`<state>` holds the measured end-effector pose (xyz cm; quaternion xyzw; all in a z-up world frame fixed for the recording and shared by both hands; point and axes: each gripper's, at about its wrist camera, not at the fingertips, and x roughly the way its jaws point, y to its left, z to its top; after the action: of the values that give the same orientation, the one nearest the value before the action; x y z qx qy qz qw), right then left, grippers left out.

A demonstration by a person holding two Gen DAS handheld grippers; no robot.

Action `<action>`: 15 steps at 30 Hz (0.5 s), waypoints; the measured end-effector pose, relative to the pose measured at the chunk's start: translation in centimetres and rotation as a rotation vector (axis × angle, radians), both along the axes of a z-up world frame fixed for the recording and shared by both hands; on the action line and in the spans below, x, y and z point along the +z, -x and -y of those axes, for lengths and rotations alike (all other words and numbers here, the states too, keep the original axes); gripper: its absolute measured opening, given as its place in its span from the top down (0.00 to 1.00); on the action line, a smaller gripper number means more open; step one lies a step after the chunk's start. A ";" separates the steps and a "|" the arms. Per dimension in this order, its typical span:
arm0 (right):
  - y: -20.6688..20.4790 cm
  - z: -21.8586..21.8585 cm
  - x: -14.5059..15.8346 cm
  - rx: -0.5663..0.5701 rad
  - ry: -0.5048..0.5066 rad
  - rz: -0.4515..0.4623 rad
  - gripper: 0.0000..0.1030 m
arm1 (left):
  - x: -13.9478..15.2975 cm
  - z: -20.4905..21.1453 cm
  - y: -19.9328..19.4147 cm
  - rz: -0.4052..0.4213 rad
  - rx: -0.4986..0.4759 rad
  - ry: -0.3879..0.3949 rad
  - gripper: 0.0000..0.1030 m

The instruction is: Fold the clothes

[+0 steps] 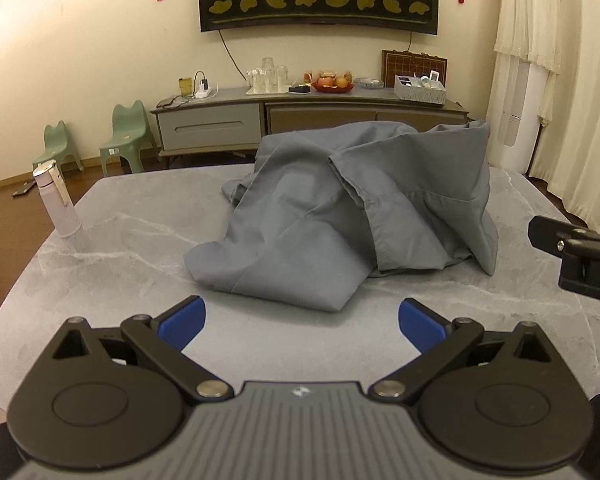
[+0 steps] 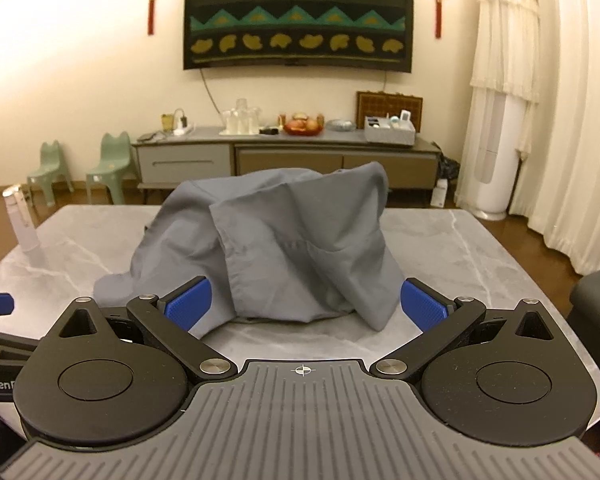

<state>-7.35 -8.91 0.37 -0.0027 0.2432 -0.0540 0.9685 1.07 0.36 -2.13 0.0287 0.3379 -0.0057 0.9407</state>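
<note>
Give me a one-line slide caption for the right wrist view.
Open right tool poised before a crumpled grey shirt heaped on the marble table, a white bottle at its far left edge.

Matt grey cloth shirt (image 1: 340,208), smooth veined marble-look table (image 1: 140,264), glossy pale bottle (image 1: 58,204)

Left gripper (image 1: 302,322): hovering level, jaws spreading wide, blue pads (image 1: 182,326) gripping nothing.

Right gripper (image 2: 306,306): likewise hovering level, jaws standing wide apart, blue pads (image 2: 422,306) closing on nothing.

Relation: both are pointing forward, side by side, each one's black linkage showing at the edge of the other's wrist view.
</note>
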 end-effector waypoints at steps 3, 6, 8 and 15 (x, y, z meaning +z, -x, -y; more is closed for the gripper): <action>-0.2 -0.2 -0.2 0.006 0.003 -0.010 0.00 | -0.2 -0.2 0.0 -0.008 0.002 0.003 0.00; -0.4 -0.3 -0.3 0.007 0.002 -0.019 0.00 | -0.4 -0.3 0.0 -0.015 0.004 0.004 0.00; -0.6 -0.3 -0.4 0.006 -0.002 -0.026 0.00 | -0.5 -0.3 -0.1 -0.020 0.005 0.008 0.00; -1.0 -0.3 -1.1 -0.001 -0.020 -0.052 0.00 | -0.6 -0.4 -0.1 -0.023 0.006 0.006 0.00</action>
<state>-6.34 -8.64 -0.69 0.0056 0.2688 -0.0519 0.9618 1.20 0.74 -2.78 0.0247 0.3488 -0.0041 0.9368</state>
